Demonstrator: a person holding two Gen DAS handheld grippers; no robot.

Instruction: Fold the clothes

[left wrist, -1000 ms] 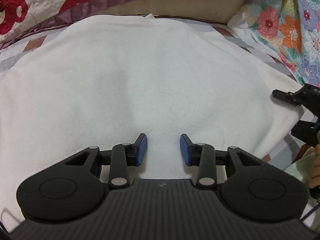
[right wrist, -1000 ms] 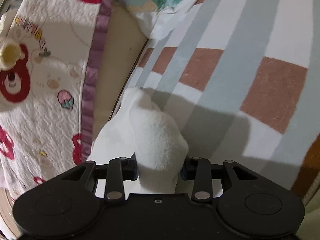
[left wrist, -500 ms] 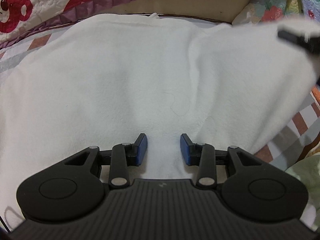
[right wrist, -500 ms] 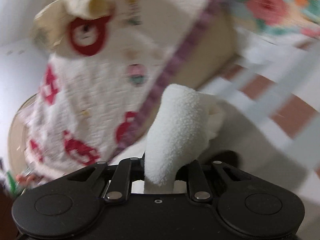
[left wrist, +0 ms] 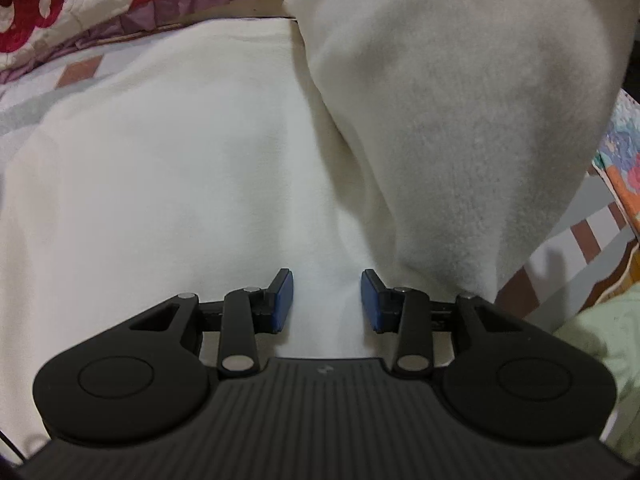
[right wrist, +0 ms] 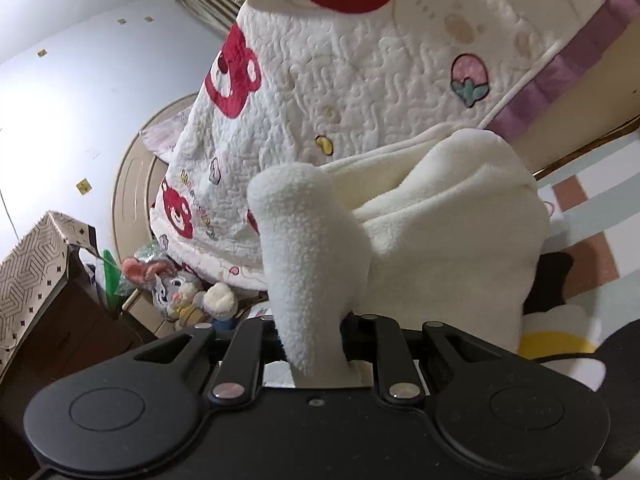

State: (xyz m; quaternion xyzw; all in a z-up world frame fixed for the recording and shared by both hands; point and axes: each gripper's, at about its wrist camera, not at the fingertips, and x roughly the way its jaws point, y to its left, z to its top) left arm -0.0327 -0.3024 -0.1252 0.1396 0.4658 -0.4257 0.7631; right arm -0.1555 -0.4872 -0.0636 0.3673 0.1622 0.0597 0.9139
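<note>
Both hand-held grippers are at work on a white fleece garment [left wrist: 168, 184] spread over the bed. Over on the right, the right hand-held gripper [right wrist: 316, 338] is clamped on a bunched edge of that fleece, a thick tongue of it sticking up between the closed jaws. From there the cloth trails back toward the bed in a loose, raised fold [left wrist: 460, 120], which hangs over the right half of the garment in the left camera's view.

The left hand-held gripper [left wrist: 326, 300] points down at the near edge of the flat part. Its blue pads [left wrist: 284, 296] stand partly apart, with fleece lying beneath and between them, and they grip nothing.

The bed sheet [left wrist: 592, 236] has brown, grey and white checks. Behind the garment a quilt [right wrist: 380, 80] printed with red bears and trimmed in purple hangs over the headboard. Stuffed toys [right wrist: 180, 292] sit low beside the bed, near a patterned box [right wrist: 36, 264].
</note>
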